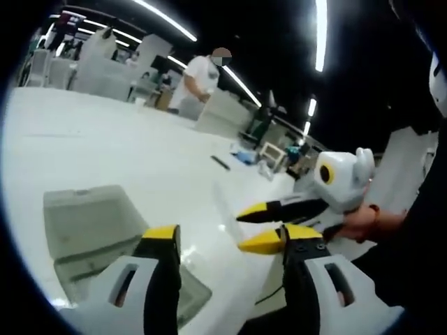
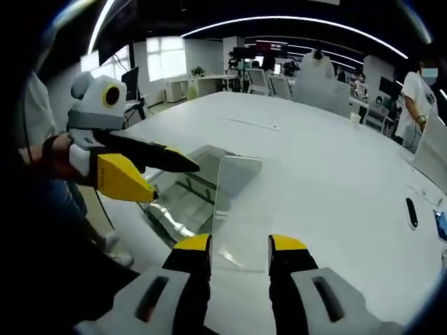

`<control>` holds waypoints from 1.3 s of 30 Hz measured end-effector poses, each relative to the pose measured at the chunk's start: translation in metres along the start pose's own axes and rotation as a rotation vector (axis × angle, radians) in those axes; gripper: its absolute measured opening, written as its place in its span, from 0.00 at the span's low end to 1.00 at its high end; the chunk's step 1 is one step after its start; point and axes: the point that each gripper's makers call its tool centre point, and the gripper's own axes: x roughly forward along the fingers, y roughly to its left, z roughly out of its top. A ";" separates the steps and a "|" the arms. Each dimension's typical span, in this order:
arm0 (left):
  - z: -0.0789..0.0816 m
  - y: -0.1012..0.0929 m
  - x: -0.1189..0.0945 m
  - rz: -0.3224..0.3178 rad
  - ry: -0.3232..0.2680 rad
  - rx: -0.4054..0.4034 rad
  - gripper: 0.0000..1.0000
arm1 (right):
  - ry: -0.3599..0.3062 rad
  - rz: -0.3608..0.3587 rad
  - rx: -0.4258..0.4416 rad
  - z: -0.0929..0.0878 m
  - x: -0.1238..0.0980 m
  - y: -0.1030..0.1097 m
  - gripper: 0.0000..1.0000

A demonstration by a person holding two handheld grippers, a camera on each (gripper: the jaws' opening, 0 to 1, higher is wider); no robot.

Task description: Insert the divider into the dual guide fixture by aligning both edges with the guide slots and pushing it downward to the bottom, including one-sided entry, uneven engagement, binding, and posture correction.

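Observation:
My right gripper (image 2: 239,246) is shut on the clear divider (image 2: 236,202), a see-through sheet standing up between its yellow-tipped jaws. It is held above the white table (image 2: 328,160), just right of the clear guide fixture (image 2: 178,202) near the table's edge. My left gripper (image 2: 174,183) hovers over the fixture with its jaws apart. In the left gripper view my left gripper (image 1: 230,237) is open and holds nothing, with the fixture (image 1: 91,223) under its left jaw. The right gripper (image 1: 239,230) comes in from the right with the faint divider (image 1: 222,206) at its tips.
The wide white table (image 1: 105,146) stretches away from the fixture. A black item (image 1: 220,162) and a blue one (image 1: 244,157) lie far off on it. A person (image 1: 199,80) stands beyond the table, another (image 2: 419,91) at the far right. A hand (image 1: 363,223) holds the right gripper.

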 end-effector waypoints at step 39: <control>0.017 0.002 0.024 -0.031 -0.104 -0.228 0.00 | -0.043 0.044 -0.057 0.013 -0.010 0.010 0.28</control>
